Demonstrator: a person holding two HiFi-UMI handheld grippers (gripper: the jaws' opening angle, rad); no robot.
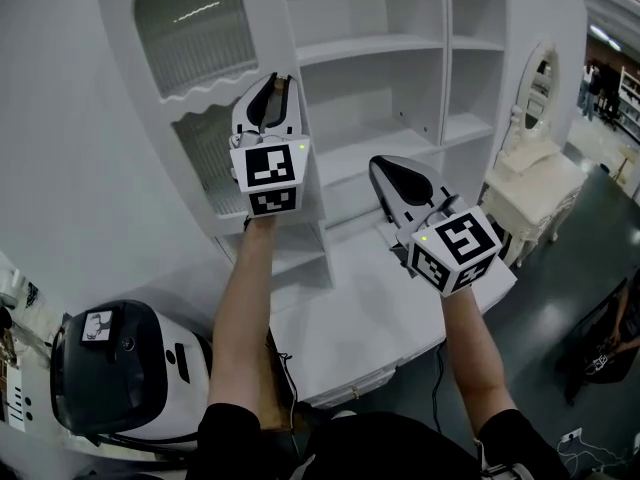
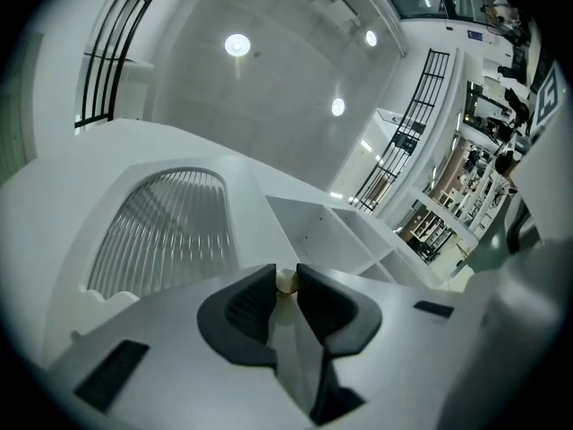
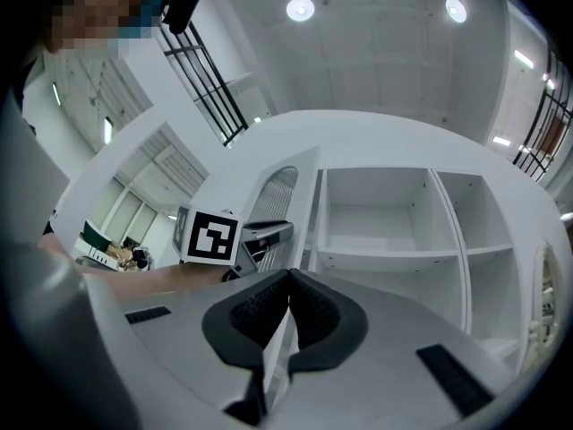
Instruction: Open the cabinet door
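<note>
The white cabinet door (image 1: 195, 23) with ribbed glass stands swung out from the cabinet, its edge beside the open shelves (image 1: 370, 43). My left gripper (image 1: 272, 83) is up at that edge. In the left gripper view its jaws (image 2: 286, 271) are shut on the small brass door knob (image 2: 286, 282), with the ribbed pane (image 2: 166, 231) to the left. My right gripper (image 1: 385, 173) hovers lower and to the right, over the counter, shut with nothing in it (image 3: 288, 276). The right gripper view also shows the left gripper (image 3: 260, 240) at the door (image 3: 277, 191).
A white counter (image 1: 380, 298) juts out below the shelves. A white dressing table with an oval mirror (image 1: 535, 183) stands at the right. A black and white machine (image 1: 110, 368) sits on the floor at the lower left.
</note>
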